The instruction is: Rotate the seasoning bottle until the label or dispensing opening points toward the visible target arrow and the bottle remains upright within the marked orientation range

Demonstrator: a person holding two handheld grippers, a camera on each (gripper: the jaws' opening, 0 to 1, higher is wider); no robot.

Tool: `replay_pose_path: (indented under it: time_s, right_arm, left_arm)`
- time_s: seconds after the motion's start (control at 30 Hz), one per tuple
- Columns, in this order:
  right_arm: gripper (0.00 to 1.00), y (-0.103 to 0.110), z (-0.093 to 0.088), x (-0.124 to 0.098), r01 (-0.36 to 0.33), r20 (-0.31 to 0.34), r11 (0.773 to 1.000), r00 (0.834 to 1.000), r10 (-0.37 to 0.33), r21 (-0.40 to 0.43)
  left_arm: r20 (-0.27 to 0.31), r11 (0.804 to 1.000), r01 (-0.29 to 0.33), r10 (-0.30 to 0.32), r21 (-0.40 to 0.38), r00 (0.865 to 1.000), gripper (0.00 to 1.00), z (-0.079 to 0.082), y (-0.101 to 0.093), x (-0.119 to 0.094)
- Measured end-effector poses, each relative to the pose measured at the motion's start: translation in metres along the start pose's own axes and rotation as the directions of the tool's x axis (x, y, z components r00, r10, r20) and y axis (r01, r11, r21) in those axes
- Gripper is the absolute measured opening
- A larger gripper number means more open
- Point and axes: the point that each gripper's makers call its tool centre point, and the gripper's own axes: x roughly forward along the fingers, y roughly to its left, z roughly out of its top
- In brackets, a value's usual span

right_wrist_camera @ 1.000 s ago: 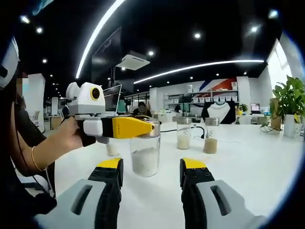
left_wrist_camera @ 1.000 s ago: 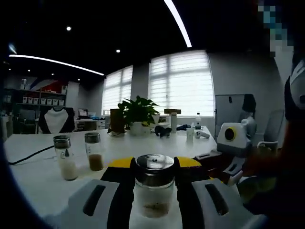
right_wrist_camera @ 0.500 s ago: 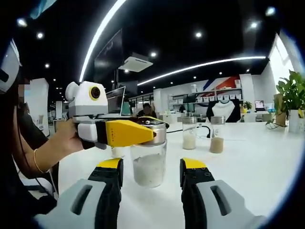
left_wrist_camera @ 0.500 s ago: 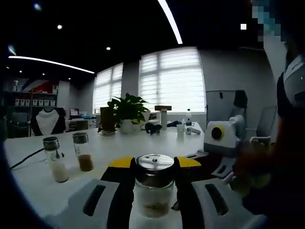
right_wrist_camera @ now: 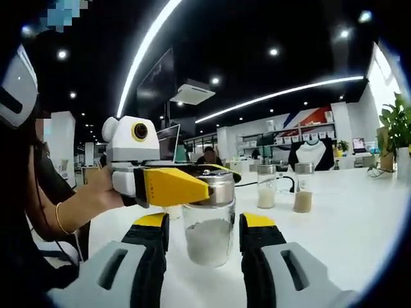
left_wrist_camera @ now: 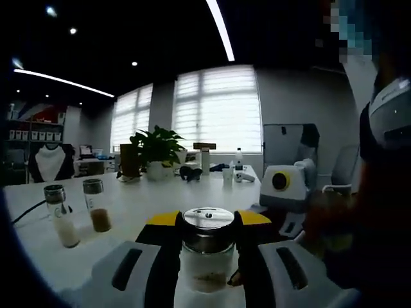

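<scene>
While the yellow-tipped jaws of the left gripper point(left_wrist_camera: 207, 226) were clamped on the neck of the clear glass seasoning bottle with a shiny metal cap point(left_wrist_camera: 207, 249), just under that cap, the right gripper point(right_wrist_camera: 203, 232) stood with its jaws apart, one on each side of the bottle's body, not visibly touching the glass. In the right gripper view the bottle point(right_wrist_camera: 209, 221) stood upright on the white table point(right_wrist_camera: 359, 224), its long axis vertical, white powder filling the lower half.

Which way its label or opening faced could not be told; small holes showed in the cap top, but no arrow was visible.

The risk, as I judged it, was a tilt: a grip high on the neck could lean the bottle during a twist. If the right jaws closed unevenly, they might knock the base sideways. Two more glass shakers point(left_wrist_camera: 77, 213) stood farther off to the left.
</scene>
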Motion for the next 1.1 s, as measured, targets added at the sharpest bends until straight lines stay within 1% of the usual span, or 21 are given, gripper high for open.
replay_pose_path:
  time_s: [0.07,0.23,0.33,0.43,0.47,0.63,0.7,0.8,0.97,1.03,1.07,1.1]
  right_arm:
    - [0.43,0.001,0.0,0.001,-0.006,-0.006,1.0,1.0,0.006,-0.01]
    - [0.43,0.002,-0.002,0.003,-0.017,-0.013,1.0,1.0,0.016,-0.011]
    - [0.4,0.003,0.002,0.002,-0.027,0.008,1.0,1.0,0.027,-0.003]
    - [0.33,0.003,0.004,0.001,-0.031,0.017,1.0,0.999,0.03,0.006]
    - [0.31,0.006,0.004,0.002,-0.049,0.02,0.999,0.999,0.048,0.008]
    - [0.31,0.005,0.006,0.003,-0.027,0.029,0.999,0.999,0.027,-0.02]
    - [0.3,0.005,0.008,0.003,-0.024,0.039,1.0,0.999,0.024,-0.001]
    - [0.3,0.004,0.01,0.004,-0.013,0.046,1.0,0.999,0.013,-0.002]
    - [0.3,0.002,0.016,0.003,0.044,0.078,0.999,0.996,-0.044,0.0]
    - [0.3,-0.001,0.017,0.002,0.067,0.079,0.998,0.995,-0.066,-0.016]
    - [0.3,-0.004,0.017,0.002,0.092,0.071,0.995,0.993,-0.089,-0.038]
    - [0.3,-0.005,0.016,0.002,0.101,0.067,0.994,0.993,-0.098,-0.048]
  left_arm:
    - [-0.002,1.0,0.001,-0.001,0.004,1.0,0.34,0.0,0.0,-0.001]
    - [0.014,0.999,0.046,-0.046,0.0,0.999,0.34,0.006,-0.01,-0.003]
    - [0.02,0.999,0.054,-0.054,-0.005,0.998,0.34,0.007,-0.013,-0.004]
    - [0.016,0.998,0.057,-0.057,0.004,0.998,0.34,0.007,-0.013,-0.005]
    - [0.012,0.999,0.05,-0.05,0.008,0.999,0.34,0.006,-0.012,-0.006]
    - [0.013,0.999,0.046,-0.046,0.003,0.999,0.34,0.007,-0.01,-0.007]
    - [0.021,0.999,0.046,-0.045,-0.002,0.999,0.34,0.009,-0.01,-0.007]
    - [0.033,0.999,0.037,-0.037,-0.004,0.999,0.34,0.011,-0.007,-0.007]
    - [0.058,1.0,0.025,-0.025,-0.01,0.998,0.34,0.018,-0.006,-0.008]
    - [0.064,1.0,0.015,-0.015,-0.003,0.998,0.34,0.019,-0.005,-0.008]
    - [0.066,1.0,0.008,-0.008,0.001,0.998,0.34,0.019,-0.004,-0.007]
    - [0.065,1.0,0.004,-0.004,0.0,0.998,0.34,0.018,-0.004,-0.007]
